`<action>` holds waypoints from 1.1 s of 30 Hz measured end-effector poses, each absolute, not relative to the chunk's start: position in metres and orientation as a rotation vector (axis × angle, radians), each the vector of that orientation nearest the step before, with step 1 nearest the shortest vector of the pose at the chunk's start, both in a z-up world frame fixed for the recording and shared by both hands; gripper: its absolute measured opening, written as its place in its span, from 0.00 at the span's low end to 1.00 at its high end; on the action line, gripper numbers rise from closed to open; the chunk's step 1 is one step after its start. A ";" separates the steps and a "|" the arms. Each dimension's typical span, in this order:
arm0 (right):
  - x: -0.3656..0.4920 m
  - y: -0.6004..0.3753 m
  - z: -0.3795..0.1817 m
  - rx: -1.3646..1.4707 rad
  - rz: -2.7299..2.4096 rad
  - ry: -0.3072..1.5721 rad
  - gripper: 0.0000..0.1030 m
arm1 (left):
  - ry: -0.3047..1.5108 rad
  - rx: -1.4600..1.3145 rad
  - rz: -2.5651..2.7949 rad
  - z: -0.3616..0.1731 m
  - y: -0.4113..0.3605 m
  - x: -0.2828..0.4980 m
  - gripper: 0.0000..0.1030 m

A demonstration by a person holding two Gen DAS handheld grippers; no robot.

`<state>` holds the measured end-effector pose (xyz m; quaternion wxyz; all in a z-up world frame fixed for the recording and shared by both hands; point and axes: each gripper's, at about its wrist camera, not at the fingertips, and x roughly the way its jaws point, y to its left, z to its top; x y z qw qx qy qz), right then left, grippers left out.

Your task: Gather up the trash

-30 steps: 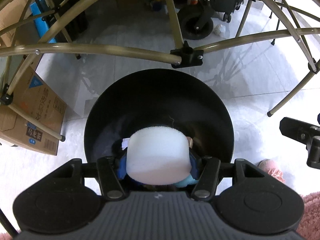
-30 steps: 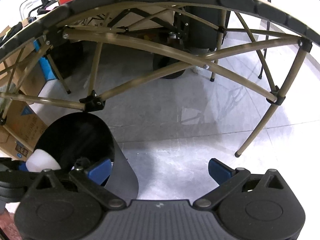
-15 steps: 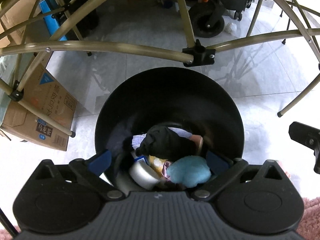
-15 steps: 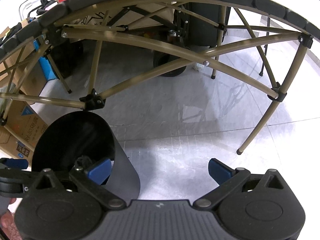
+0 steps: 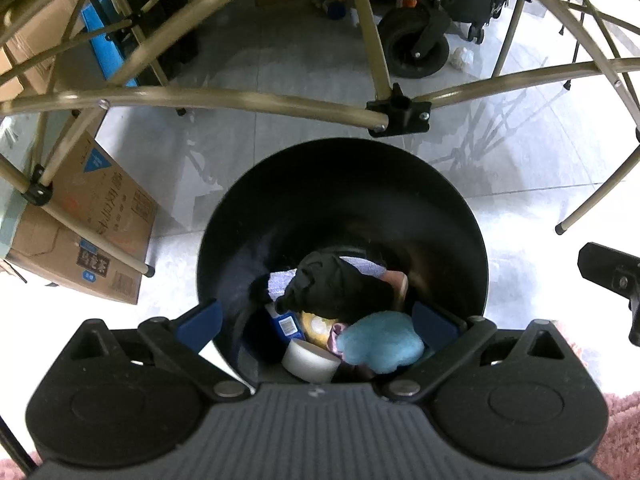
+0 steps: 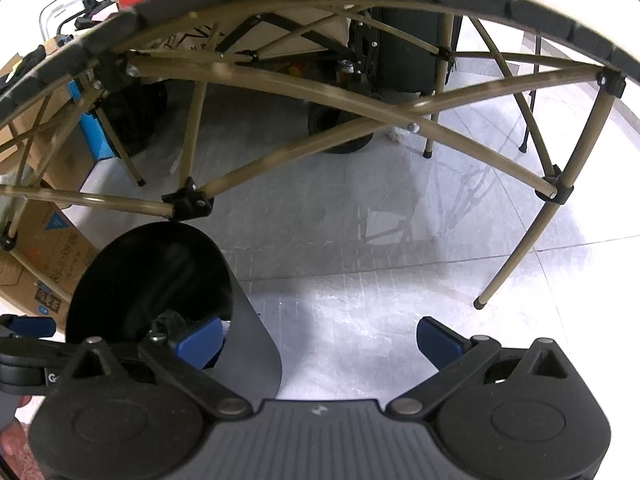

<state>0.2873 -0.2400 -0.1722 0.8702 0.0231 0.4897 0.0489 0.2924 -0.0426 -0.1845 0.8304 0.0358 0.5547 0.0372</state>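
In the left wrist view a black round trash bin point(image 5: 344, 184) stands on the floor right under my left gripper point(image 5: 316, 320). Its blue pads point(image 5: 198, 320) are spread wide over the bin's mouth and hold nothing. In the bin lie a white foam piece point(image 5: 310, 358), a light blue fuzzy lump point(image 5: 380, 342), a black crumpled thing point(image 5: 332, 284) and a blue carton point(image 5: 286, 322). In the right wrist view my right gripper point(image 6: 320, 342) is open and empty over bare floor, to the right of the bin point(image 6: 152, 276). The left gripper point(image 6: 24, 330) shows at that view's left edge.
Tan metal legs of a folding table point(image 5: 200, 100) cross above and behind the bin. A cardboard box point(image 5: 84, 236) sits to its left. A black wheel point(image 5: 416, 50) and a dark suitcase point(image 6: 412, 40) stand farther back. A pink rug point(image 5: 620, 436) lies at the near right.
The left gripper held the white foam piece over the bin a second ago. Its jaws have since spread wide and the foam now lies in the bin. The right gripper has not moved.
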 end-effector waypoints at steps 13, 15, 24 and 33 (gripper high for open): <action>0.219 -0.225 -0.107 0.088 0.239 0.888 1.00 | 0.918 -0.009 0.105 -0.089 0.004 0.209 1.00; 0.199 -0.223 -0.095 0.078 0.258 0.864 1.00 | 0.896 -0.011 0.105 -0.077 0.010 0.188 1.00; 0.113 -0.211 -0.053 0.033 0.333 0.785 1.00 | 0.812 -0.005 0.071 -0.041 0.017 0.094 1.00; 0.059 -0.205 -0.029 -0.013 0.369 0.758 1.00 | 0.779 0.007 0.047 -0.026 0.015 0.046 1.00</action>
